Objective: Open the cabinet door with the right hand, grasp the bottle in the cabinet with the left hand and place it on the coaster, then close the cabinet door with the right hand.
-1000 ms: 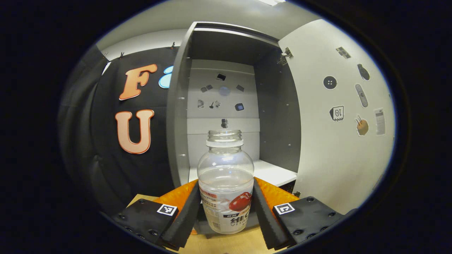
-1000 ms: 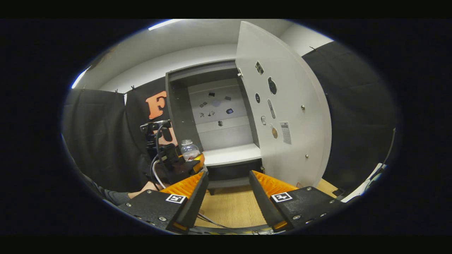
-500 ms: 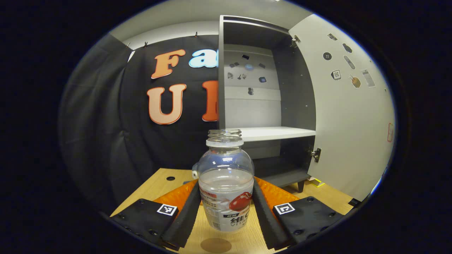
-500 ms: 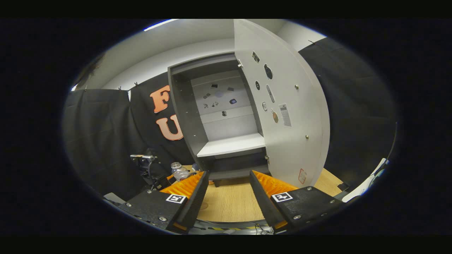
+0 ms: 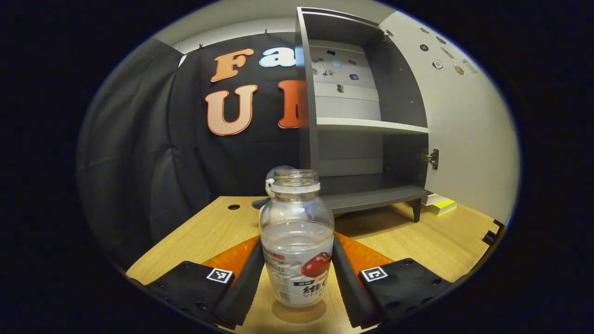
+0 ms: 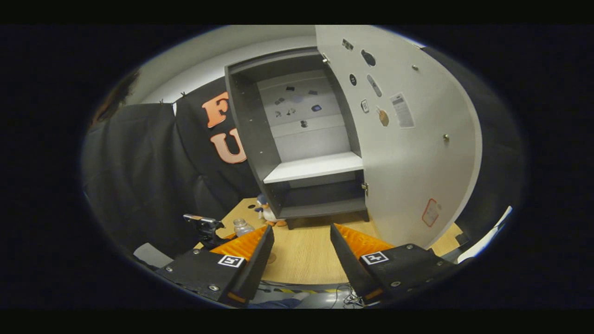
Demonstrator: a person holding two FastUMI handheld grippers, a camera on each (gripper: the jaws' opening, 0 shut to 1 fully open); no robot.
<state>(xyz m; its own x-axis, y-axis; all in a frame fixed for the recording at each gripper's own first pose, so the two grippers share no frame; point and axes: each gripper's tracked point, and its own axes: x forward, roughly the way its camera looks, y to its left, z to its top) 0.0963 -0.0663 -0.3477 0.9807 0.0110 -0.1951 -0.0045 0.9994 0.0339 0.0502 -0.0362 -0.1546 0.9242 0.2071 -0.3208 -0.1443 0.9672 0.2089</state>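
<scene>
My left gripper point(image 5: 297, 243) is shut on a clear, uncapped bottle point(image 5: 297, 218) with a red fruit label, held upright low over the wooden table point(image 5: 218, 232). A round brown coaster point(image 5: 299, 311) lies directly under the bottle's base; I cannot tell whether they touch. The grey cabinet point(image 5: 362, 125) stands behind with its white door point(image 5: 468, 134) swung wide to the right. In the right gripper view, my right gripper point(image 6: 300, 257) is open and holds nothing, facing the open cabinet point(image 6: 306, 139) and door point(image 6: 413, 153), with the left gripper and bottle point(image 6: 241, 226) at lower left.
A small plush toy point(image 6: 265, 213) sits on the table by the cabinet's left front foot. A yellow-and-white object point(image 5: 438, 206) lies under the open door. The table has a small round hole point(image 5: 234, 207) near its back left. Black cloth walls the booth on the left.
The left gripper has come down and back from the cabinet with the bottle, which now sits right over the coaster. The right gripper stays open and has drifted slightly.
</scene>
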